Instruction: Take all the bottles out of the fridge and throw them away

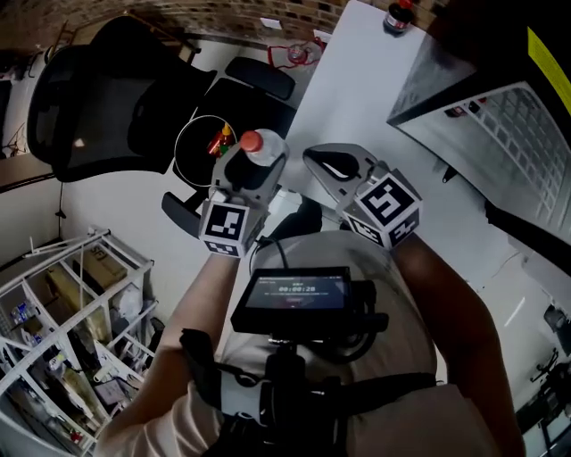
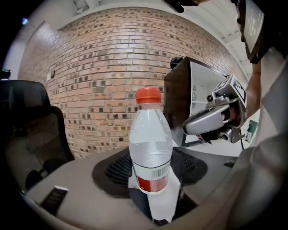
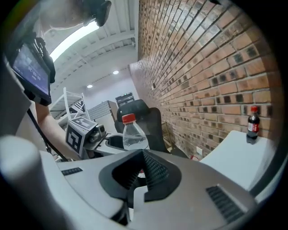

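White table [image 1: 357, 89] is bare bar a dark cola bottle [image 1: 399, 13] at its far corner. Round black bin [image 1: 176, 150] w/ coloured items sits on the floor off its near corner, prob. the dump spot. So left gripper [image 1: 254, 162] holds the clear plastic bottle [image 2: 150, 148] upright nr its rim, jaws wide & clamped on the lower body; right gripper [image 3: 141, 173] is closed on nothing. Bottle: red cap, red label w/ barcode, looks empty.
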A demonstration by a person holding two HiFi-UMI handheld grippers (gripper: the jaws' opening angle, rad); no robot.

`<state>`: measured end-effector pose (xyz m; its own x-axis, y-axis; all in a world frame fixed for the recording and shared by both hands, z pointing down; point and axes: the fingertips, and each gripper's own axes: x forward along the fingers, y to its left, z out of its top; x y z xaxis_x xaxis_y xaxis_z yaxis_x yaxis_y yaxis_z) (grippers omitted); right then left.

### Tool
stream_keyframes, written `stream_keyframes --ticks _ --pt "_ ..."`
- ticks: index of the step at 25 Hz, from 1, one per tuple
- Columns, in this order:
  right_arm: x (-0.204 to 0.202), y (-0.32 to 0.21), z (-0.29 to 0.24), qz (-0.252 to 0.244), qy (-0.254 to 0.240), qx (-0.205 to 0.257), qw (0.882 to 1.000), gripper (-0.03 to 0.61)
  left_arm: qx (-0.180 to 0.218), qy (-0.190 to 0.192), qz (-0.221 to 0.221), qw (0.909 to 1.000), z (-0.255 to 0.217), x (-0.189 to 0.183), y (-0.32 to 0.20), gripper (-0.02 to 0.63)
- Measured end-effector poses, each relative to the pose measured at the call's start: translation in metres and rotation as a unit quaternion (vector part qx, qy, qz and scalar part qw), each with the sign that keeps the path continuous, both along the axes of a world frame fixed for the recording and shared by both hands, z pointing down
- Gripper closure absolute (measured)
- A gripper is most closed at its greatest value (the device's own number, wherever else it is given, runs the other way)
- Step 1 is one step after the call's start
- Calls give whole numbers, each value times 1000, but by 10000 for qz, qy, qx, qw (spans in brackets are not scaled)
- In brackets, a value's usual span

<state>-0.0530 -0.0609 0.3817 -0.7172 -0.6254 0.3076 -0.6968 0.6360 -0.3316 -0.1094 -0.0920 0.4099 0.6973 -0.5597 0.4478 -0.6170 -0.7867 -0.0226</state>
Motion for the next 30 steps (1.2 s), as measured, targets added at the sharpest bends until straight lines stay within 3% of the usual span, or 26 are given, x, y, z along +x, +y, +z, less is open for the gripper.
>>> stream_keyframes --ticks 17,30 --pt "-139 -42 20 -1293 -41 -180 9914 574 -387 -94 -1334 9903 38 -144 -27 341" --pt "-206 -63 46 -1816 -59 -457 9823 574 -763 -217 -1946 9777 83 -213 -39 341"
